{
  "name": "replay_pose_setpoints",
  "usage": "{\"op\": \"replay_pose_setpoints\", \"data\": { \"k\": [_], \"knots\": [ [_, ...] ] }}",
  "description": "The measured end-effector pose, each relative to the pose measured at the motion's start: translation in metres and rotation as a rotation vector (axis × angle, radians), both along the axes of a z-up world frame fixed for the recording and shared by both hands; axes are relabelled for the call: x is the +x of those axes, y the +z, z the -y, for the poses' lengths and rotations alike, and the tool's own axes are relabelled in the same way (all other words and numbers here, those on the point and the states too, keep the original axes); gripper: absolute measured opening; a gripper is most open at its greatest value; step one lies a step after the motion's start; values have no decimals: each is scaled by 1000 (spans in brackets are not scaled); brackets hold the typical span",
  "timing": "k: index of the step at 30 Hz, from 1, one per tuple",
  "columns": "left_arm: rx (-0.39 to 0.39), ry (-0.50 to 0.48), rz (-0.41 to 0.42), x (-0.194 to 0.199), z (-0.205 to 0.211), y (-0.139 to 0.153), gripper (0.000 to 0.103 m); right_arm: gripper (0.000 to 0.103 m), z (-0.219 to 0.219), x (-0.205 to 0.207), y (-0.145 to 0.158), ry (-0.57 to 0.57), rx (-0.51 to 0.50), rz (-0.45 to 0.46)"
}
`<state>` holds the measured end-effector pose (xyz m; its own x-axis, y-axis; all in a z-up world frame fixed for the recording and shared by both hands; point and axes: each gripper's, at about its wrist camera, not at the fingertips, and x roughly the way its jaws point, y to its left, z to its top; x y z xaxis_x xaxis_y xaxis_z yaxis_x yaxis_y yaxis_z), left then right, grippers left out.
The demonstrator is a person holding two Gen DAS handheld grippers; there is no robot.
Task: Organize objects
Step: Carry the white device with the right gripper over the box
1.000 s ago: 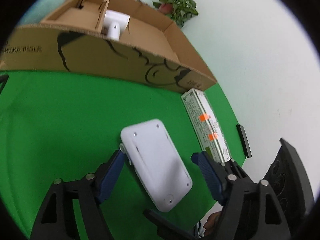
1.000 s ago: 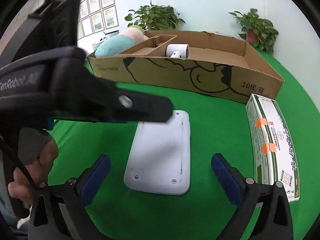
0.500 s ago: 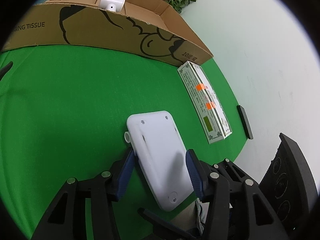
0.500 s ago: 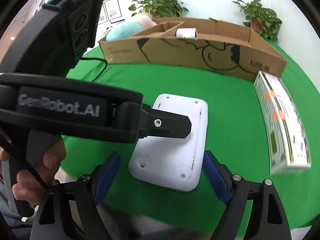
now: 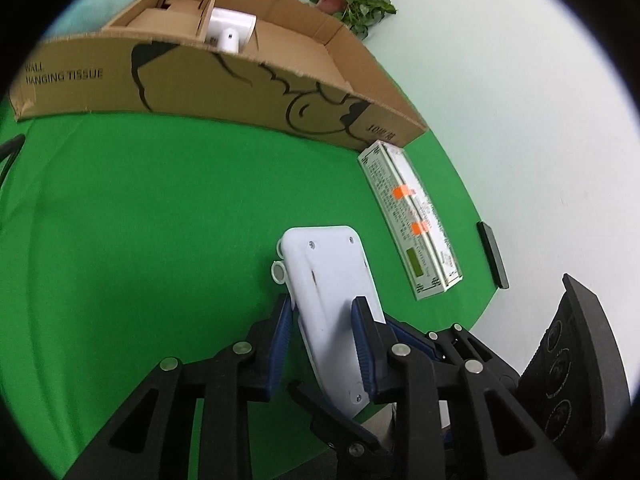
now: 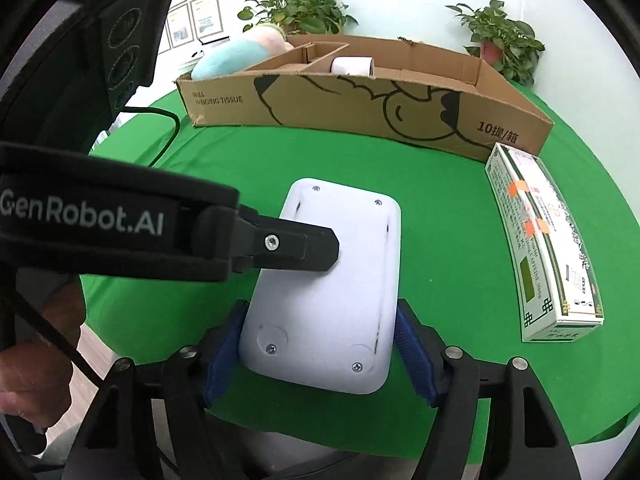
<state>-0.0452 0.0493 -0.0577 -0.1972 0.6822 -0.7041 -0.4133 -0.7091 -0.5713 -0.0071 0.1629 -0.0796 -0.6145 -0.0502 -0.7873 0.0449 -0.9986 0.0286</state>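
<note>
A flat white device [image 5: 328, 264] [image 6: 352, 240], back side up with small screws, is tilted above the green table [image 5: 140, 220] near its front edge. My left gripper [image 5: 322, 302] is closing across its thickness at the left side: one finger [image 6: 296, 248] lies on top, the other is underneath. My right gripper [image 6: 320, 308] is closing across the device's width at its near end. A blue pad [image 6: 228, 344] sits against each long side of the device.
A long cardboard box [image 5: 240, 80] [image 6: 360, 104] stands at the back with a white roll [image 5: 230, 30] [image 6: 352, 66] inside. A green-and-white medicine box [image 5: 412, 220] [image 6: 548, 252] lies to the right. A black bar [image 5: 492, 254] sits at the table's right rim. A cable [image 6: 168, 128] runs on the left.
Both pairs of jaws have narrowed from wide open onto the white device. The device has tilted up from lying flat on the cloth.
</note>
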Motion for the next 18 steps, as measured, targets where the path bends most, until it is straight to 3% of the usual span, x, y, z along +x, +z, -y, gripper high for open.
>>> {"op": "replay_pose_setpoints", "data": {
  "k": [10,18],
  "knots": [
    [39,40,-163,-9,9,65,28,67,3,-12,53,-21,16,-187],
    [45,45,-220,-9,4,88,28,67,1,-10,79,-31,19,-276]
  ]
}}
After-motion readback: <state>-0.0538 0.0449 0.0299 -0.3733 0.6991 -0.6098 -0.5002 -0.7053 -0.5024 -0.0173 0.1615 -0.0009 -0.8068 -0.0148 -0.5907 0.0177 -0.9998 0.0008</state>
